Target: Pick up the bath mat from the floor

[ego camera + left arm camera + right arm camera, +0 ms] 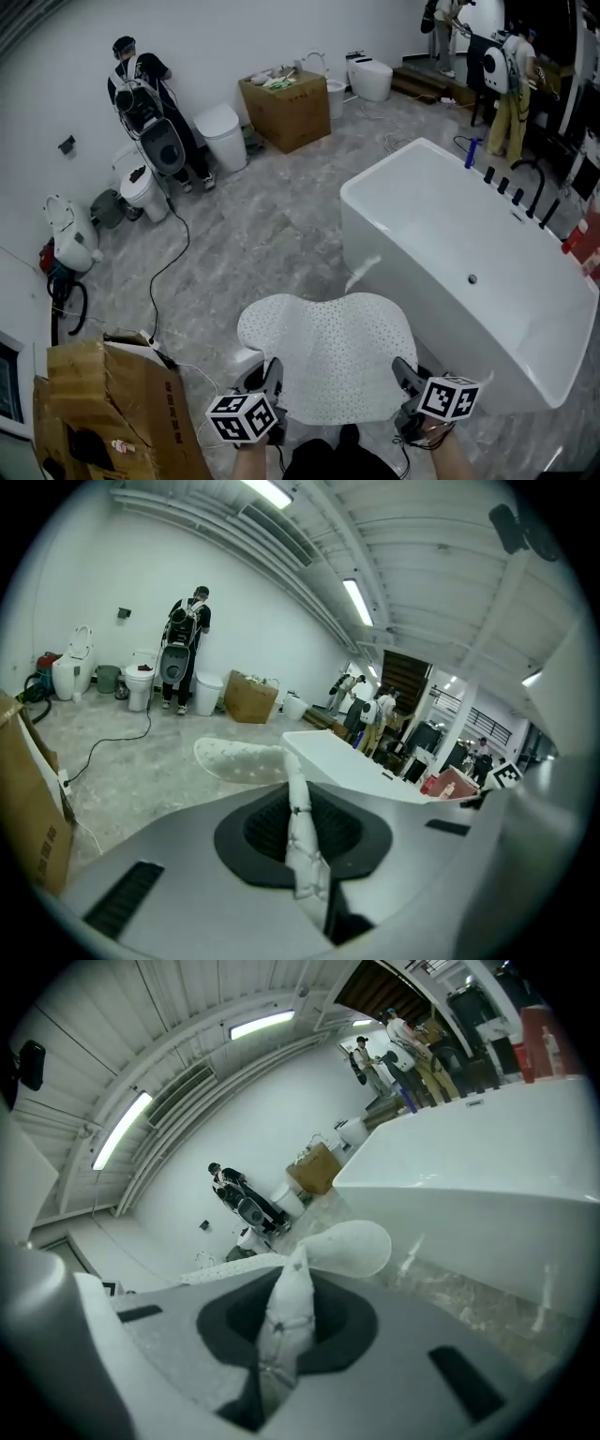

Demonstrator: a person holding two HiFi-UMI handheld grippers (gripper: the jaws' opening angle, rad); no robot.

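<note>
Mat, white and dotted with small holes, is hanging spread between the two pairs of jaws, clear of the floor. The left gripper is pinching the mat's near left edge. In the left gripper view its jaws are clamping tight on a bunched fold of the white sheet, which is running up out of the dark pads and forward. The right gripper is doing the same on the near right edge, its jaws clamping a puckered fold. From both grips the mat is stretching ahead, away from the person, and ending in two rounded lobes with a notch between them.

Right of the right jaws, just beside the mat's far right lobe, a white tub is standing lengthwise, with dark taps lining its far rim. Close to the left of the left jaws, a torn brown carton is sitting open. A black cable is trailing near it across the grey marbled floor.

Well ahead of the jaws, by the white wall, a person laden with gear is standing between toilets, and a second carton is resting further right. Far ahead to the right, more people are standing.
</note>
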